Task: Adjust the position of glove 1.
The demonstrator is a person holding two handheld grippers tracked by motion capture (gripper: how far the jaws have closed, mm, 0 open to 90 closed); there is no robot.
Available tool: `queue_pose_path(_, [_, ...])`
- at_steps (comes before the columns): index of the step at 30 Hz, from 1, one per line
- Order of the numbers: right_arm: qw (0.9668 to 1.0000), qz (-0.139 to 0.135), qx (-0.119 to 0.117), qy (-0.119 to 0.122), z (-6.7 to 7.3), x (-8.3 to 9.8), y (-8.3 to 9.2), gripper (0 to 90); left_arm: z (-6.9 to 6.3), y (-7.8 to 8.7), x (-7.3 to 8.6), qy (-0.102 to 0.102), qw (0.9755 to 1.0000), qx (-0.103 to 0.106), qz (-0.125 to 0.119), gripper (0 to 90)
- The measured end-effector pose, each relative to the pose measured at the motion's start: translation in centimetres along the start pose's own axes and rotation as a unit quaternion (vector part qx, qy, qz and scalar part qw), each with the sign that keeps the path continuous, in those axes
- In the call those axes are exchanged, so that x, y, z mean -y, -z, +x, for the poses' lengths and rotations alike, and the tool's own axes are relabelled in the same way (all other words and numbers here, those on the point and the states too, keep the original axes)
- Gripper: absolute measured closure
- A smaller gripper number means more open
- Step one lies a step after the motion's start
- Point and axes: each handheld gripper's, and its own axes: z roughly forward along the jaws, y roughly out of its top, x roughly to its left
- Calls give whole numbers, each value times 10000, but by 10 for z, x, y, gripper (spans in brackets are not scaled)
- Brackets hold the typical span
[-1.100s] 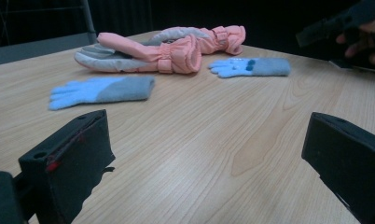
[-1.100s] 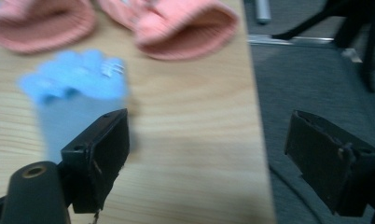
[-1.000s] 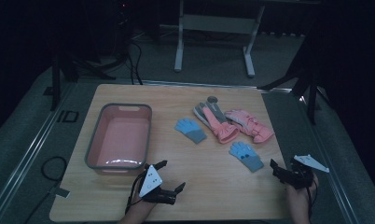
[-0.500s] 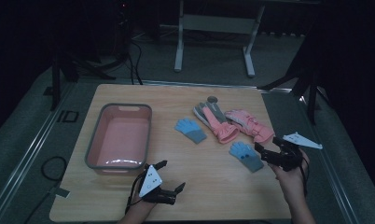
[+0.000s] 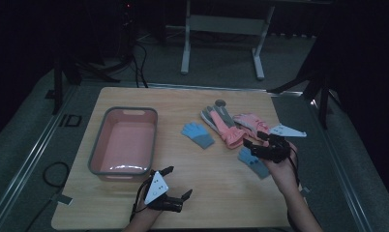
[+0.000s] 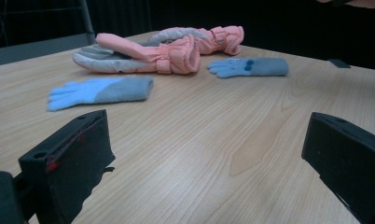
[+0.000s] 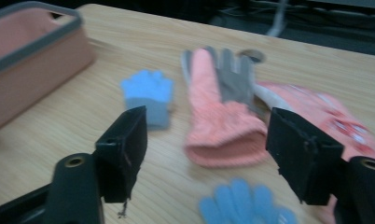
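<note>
Two blue gloves: nearer blue glove [image 5: 253, 162] lies probably at 7 o'clock under your right hand-held gripper [image 5: 250, 148], jaws just narrowing, empty.

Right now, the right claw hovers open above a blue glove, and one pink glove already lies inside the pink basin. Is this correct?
Not quite. The pink basin holds no glove, as the high view shows; both pink gloves lie on the table. The right claw does hover open above a blue glove.
</note>
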Motion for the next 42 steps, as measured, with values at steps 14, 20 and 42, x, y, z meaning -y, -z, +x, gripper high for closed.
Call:
queue_pose_path(14, [9967,107,-319,745,18,-20,-60,418,1,0,0,57,10000,2,-17,16])
queue_pose_path(20, [9942,372,-572,837,24,-24,-85,455,0,0,0,24,10000,15,-13,16])
queue_pose_path(42, [9788,1213,-1136,1200,49,-25,-180,709,0,1,0,13,10000,23,-22,16])
